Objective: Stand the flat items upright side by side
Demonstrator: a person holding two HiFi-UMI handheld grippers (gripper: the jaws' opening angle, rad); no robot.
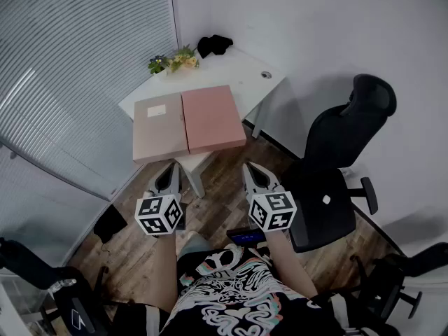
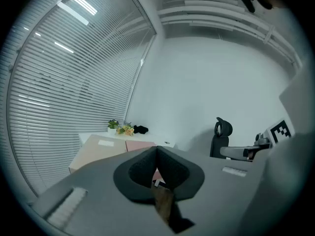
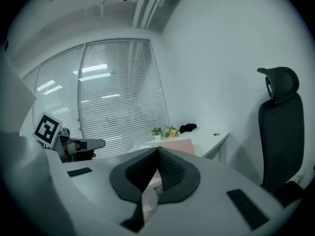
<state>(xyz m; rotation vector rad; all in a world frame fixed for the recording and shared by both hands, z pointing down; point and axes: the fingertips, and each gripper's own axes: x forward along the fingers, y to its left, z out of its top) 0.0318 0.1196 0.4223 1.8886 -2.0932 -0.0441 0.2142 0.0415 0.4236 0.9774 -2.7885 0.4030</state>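
Left gripper (image 1: pixel 172 166) and right gripper (image 1: pixel 249 167), both pressed together, empty, point slightly downward

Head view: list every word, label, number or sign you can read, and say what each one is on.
No text here is readable.
White label on the beige flat item: too small to read.
Marker cubes on the left claw and right claw: black-and-white square patterns, no words.
Shirt print: swirling graphic, no legible letters.
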